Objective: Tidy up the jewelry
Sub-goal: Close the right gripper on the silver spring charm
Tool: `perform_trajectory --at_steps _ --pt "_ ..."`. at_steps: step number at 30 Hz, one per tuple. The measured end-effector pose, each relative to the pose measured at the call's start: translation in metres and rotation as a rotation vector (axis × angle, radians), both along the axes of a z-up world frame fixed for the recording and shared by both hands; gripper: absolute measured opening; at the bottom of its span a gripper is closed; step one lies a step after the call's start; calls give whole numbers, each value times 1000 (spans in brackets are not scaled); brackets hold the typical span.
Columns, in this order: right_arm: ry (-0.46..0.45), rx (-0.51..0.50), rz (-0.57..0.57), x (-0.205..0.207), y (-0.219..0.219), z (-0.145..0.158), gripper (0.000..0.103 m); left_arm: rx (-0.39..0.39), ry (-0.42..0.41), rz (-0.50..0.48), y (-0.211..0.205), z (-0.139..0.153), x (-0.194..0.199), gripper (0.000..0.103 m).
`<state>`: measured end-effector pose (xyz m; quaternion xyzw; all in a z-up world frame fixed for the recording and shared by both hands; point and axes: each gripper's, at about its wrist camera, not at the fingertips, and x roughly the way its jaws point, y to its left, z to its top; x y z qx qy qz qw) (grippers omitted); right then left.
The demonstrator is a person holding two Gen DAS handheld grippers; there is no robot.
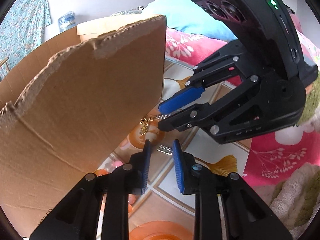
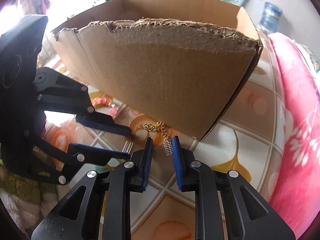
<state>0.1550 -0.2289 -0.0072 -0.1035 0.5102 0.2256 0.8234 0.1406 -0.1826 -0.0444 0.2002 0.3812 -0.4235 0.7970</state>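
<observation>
A gold chain (image 2: pixel 155 127) with a silver rhinestone bar (image 2: pixel 167 145) at its end lies on the patterned tablecloth beside a cardboard box (image 2: pixel 166 76). A second silver rhinestone piece (image 2: pixel 128 147) lies loose to its left. My right gripper (image 2: pixel 161 142) is open, its fingertips either side of the chain's silver bar. My left gripper (image 2: pixel 128 143) is open, its tips either side of the loose piece. In the left wrist view the loose piece (image 1: pixel 164 150) lies between my left gripper's tips (image 1: pixel 161 146); the right gripper (image 1: pixel 163 117) spans the chain's bar (image 1: pixel 164 117) and gold chain (image 1: pixel 146 125).
Pink beads (image 2: pixel 107 104) lie by the box's left side, also visible in the left wrist view (image 1: pixel 116 163). The cardboard box (image 1: pixel 80 104) has a torn flap leaning out. A pink floral blanket (image 2: pixel 296 120) borders the table on the right. A water bottle (image 2: pixel 270 18) stands behind.
</observation>
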Motion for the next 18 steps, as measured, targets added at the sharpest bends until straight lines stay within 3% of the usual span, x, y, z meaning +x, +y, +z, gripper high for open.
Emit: perform_trajectory --at_steps 3,7,18 --pt "5 -14 18 1 -5 0 6 12 -22 -18 -1 -1 -2 22" --pt "3 -24 32 1 -9 1 5 28 -39 -35 -4 -1 -4 14" --pt "-16 10 -30 -3 -19 7 3 37 -78 -43 -5 1 -8 11"
